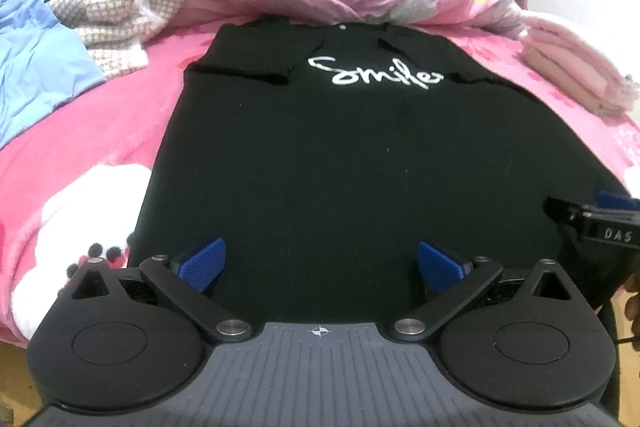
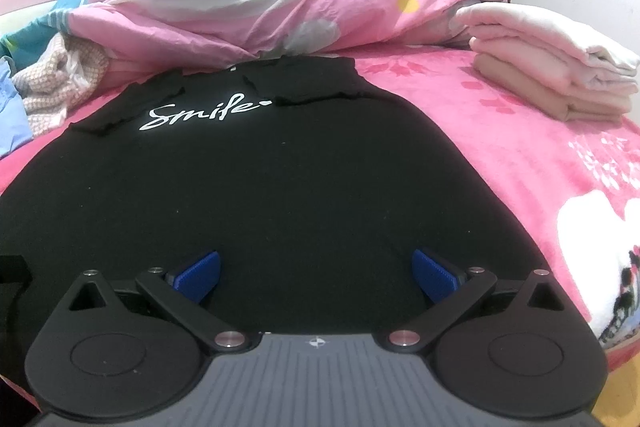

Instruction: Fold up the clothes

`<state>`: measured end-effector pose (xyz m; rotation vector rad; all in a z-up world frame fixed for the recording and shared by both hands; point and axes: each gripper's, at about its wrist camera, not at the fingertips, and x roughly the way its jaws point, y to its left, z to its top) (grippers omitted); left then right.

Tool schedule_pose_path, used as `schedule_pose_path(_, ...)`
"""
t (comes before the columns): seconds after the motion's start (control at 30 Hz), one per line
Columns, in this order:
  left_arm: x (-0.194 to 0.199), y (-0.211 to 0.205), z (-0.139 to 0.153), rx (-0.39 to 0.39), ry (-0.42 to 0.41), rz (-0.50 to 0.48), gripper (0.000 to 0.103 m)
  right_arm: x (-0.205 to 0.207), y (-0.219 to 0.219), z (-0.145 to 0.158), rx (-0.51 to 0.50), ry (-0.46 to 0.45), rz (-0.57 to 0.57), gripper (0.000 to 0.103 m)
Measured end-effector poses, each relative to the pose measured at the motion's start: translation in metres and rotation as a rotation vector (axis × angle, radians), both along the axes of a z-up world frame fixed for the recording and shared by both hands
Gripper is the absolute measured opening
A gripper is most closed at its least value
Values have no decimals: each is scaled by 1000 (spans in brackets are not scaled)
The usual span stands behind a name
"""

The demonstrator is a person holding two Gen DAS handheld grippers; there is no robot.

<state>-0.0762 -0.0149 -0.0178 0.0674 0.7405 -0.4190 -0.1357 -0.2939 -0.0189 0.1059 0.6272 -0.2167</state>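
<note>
Lying flat on the fuzzy pink blanket (image 2: 500,155), the soft black "Smile" T-shirt (image 1: 340,155) fills your middle view. Your left gripper (image 1: 322,263) and right gripper (image 2: 316,273) hover at 6 o'clock, bumpy blue pads (image 2: 198,277) wide apart, holding nothing.

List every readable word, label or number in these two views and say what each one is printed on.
"Smile" in white script, on the chest of the black T-shirt spread flat on the bed; readable in both wrist views.
"DAS" in pale letters, on the right gripper at the right edge of the left wrist view; the text is cut off by the frame.
No other text shows.
</note>
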Motion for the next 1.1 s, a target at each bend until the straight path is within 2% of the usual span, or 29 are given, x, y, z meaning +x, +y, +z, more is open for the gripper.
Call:
schedule_pose_path(0.47, 16, -8, -1, 83, -96, 66, 103, -1, 4, 0, -9, -5, -5, 103)
schedule_pose_path(1.1, 23, -2, -11, 47, -48, 79, 103, -2, 5, -2, -22, -17, -3, 103)
